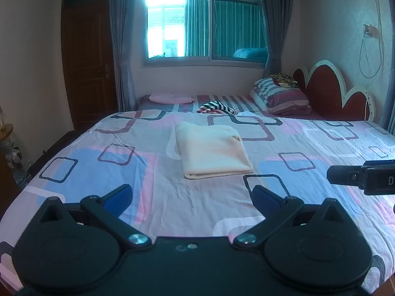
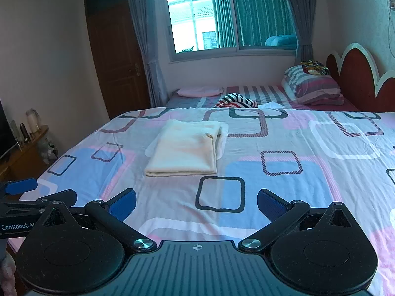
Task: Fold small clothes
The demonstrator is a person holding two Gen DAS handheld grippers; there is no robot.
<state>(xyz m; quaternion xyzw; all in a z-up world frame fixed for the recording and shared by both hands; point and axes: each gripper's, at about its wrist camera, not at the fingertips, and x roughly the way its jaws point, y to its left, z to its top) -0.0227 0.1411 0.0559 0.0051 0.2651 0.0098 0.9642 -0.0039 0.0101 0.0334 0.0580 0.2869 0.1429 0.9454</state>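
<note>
Left gripper (image 1: 192, 197) up close, jaws spread wide, gripping nothing. Right gripper (image 2: 196, 203) alongside, likewise released and empty above the patterned bedsheet (image 2: 271, 177). Just beyond, cream garment (image 1: 212, 148) folded into a neat rectangle, flat mid-bed. Farther back, striped cloth (image 1: 217, 106), striped pillows (image 1: 281, 96), then the window (image 1: 202, 24).

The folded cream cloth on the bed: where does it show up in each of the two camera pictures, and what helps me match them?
Left wrist view: the folded cream cloth lies at the picture's centre, beyond the open left gripper.
Right wrist view: the cloth sits left of centre, beyond the open right gripper.
Shared landmark: the striped garment lies on the bed behind the cloth in both.
</note>
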